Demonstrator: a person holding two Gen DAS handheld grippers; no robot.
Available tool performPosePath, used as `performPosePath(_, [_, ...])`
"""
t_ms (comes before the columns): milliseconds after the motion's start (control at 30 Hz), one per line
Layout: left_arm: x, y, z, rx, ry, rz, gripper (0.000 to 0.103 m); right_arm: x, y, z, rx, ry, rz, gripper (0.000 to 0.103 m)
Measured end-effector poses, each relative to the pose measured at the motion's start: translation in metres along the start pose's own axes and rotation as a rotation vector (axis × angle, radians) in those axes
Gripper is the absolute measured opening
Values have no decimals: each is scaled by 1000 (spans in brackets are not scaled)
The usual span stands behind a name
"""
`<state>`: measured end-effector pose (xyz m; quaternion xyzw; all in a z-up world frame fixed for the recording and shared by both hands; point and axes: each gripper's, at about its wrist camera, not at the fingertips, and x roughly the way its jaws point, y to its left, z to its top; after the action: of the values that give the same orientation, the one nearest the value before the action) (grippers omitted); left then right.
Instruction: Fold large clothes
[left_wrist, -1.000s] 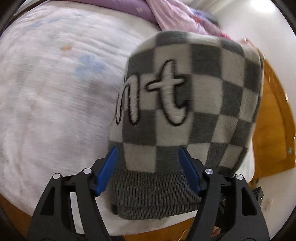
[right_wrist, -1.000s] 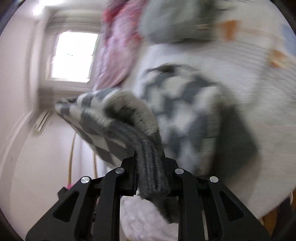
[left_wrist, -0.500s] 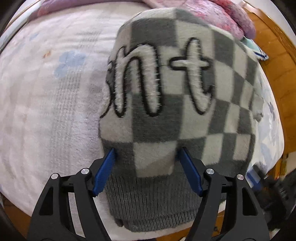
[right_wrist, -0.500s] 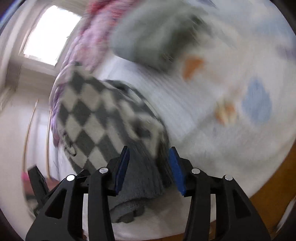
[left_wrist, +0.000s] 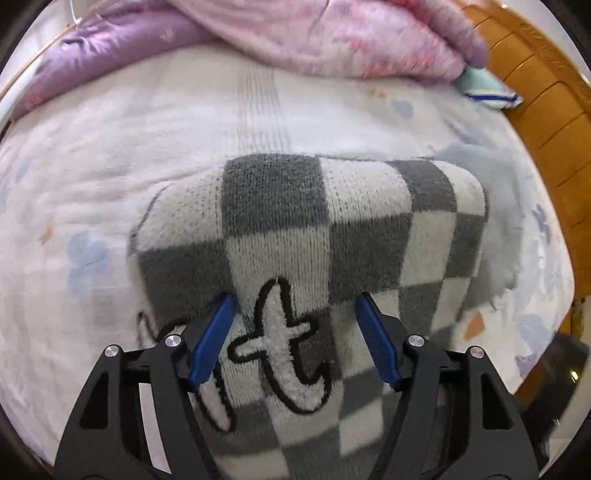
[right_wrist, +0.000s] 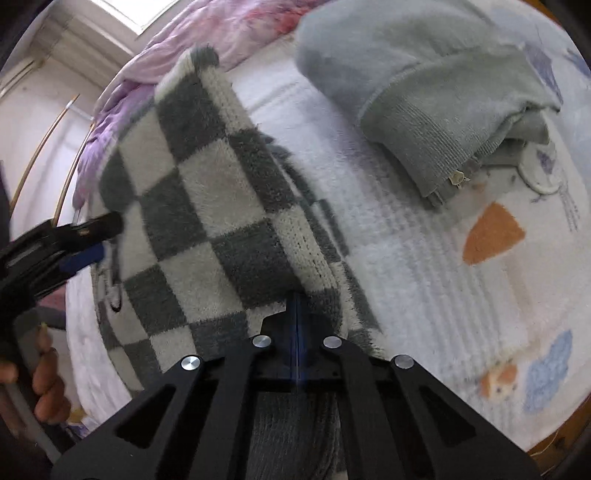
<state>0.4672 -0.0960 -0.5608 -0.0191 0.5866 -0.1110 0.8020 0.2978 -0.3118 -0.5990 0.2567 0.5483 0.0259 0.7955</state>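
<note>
Left gripper (left_wrist: 293, 308) first: its blue pads (left_wrist: 212, 341) stand wide apart, straddling the checked sweater (left_wrist: 314, 236) with knit bulging up between them; whether they press the cloth is hard to tell. Right between the jaws sits a fluffy white letter (left_wrist: 282, 347) with a black outline, and more lettering toward the left jaw is cut off by the black frame. Beyond the tips, the sweater's folded edge rolls over in big grey and white squares, thick and fuzzy, lying on the bed (left_wrist: 147, 155). The right gripper (right_wrist: 297, 306) has just been closing, and now its pads meet in one thin blue line with nothing visible between them; the sweater's thick fold lies right at the tips and a dark ribbed band runs under the frame, mostly hidden. Only this view shows a grey-green garment (right_wrist: 424, 96) bunched well beyond the tips to the right, ribbed cuff outward. Far left of these jaws, the other gripper is blurred, with a person's fingers (right_wrist: 44, 373) wrapped on a handle at the edge. Outward in the left view, a crumpled pink quilt (left_wrist: 332, 33) lies along the far side, and a wooden bed frame (left_wrist: 546, 110) curves down the right.
</note>
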Motion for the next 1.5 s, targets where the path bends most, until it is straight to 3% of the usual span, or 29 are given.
performPosePath(167, [15, -6, 11, -10, 20, 5, 69, 6, -17, 8, 48, 16, 25, 0])
performPosePath(267, [-3, 3, -1, -34, -27, -28, 72, -10, -25, 4, 97, 27, 131, 3])
performPosePath(333, [-24, 16, -18, -59, -81, -80, 72, -22, -40, -2, 158, 40, 228, 4])
performPosePath(467, [-55, 51, -65, -156, -158, -91, 84, -46, -66, -21, 221, 19, 348, 26])
performPosePath(533, [-59, 74, -94, -223, -158, -104, 85, -50, -74, -26, 240, 9, 378, 27])
performPosePath(600, [-56, 90, -118, -269, -140, -68, 85, -55, -84, -33, 241, 8, 377, 27])
performPosePath(667, [-42, 104, -141, -316, -79, -59, 85, -64, -86, -37, 240, -10, 350, 28])
performPosePath(767, [-30, 114, -163, -356, -29, -99, 85, -71, -64, -32, 227, -32, 239, 68])
performPosePath(800, [-27, 114, -167, -366, -22, -122, 85, -70, -63, -35, 226, -24, 225, 70])
performPosePath(867, [-18, 115, -172, -390, 3, -166, 85, -55, -69, -42, 249, 42, 233, 70])
performPosePath(933, [-9, 115, -174, -397, 22, -198, 86, -31, -79, -53, 319, 127, 312, 70])
performPosePath(1000, [-4, 115, -176, -399, 42, -216, 87, -17, -85, -60, 353, 165, 323, 71])
performPosePath(1100, [7, 117, -180, -418, 68, -248, 90, 5, -93, -68, 439, 197, 423, 79])
performPosePath(1233, [20, 121, -180, -434, 85, -268, 97, 22, -99, -67, 471, 188, 520, 84])
performPosePath(1367, [34, 120, -174, -453, 85, -285, 99, 35, -84, -58, 430, 192, 540, 84])
performPosePath(1500, [40, 112, -169, -446, 77, -280, 99, 38, -82, -59, 432, 125, 542, 83])
